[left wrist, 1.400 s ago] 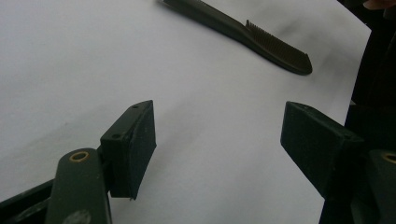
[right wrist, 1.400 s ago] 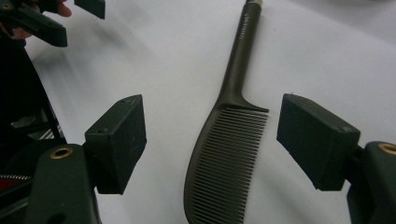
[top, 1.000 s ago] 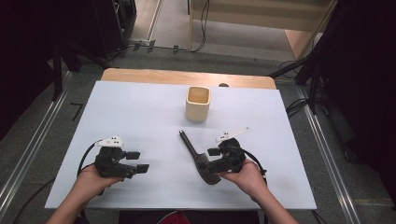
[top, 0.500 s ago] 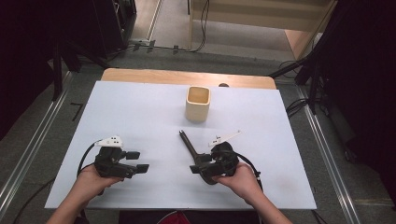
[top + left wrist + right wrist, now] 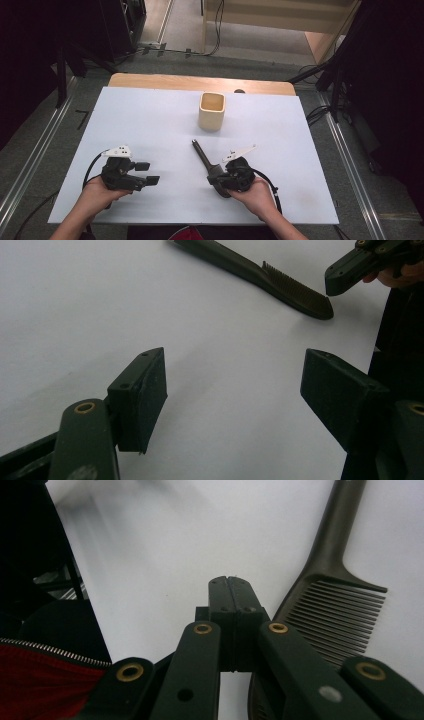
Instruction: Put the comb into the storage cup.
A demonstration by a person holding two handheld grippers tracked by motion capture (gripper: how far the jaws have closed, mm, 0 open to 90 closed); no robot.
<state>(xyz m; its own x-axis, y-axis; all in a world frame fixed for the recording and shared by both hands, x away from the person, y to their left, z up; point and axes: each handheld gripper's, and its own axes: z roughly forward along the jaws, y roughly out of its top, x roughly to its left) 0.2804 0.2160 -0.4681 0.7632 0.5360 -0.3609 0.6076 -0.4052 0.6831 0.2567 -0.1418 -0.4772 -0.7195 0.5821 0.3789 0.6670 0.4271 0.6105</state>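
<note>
The jaws of the right gripper [image 5: 231,587] have just been closing and are now pressed together with nothing between them, just beside the toothed end of the dark comb [image 5: 202,153]; the comb has been missed, so a fresh grasp is judged to be needed. The comb lies flat on the white table [image 5: 150,115], near the beige cup [image 5: 212,111] and on the person's side of it. Against the earlier picture, the right gripper is seen shifted slightly along the comb, which lies as before, while the left gripper [image 5: 235,385], well apart from the comb, is kept in place with jaws spread.

Bare white table [image 5: 150,125] lies open around both hands. Only a beige cup [image 5: 212,111] stands toward the far edge, and a dark comb [image 5: 204,155] lies mid-table.
</note>
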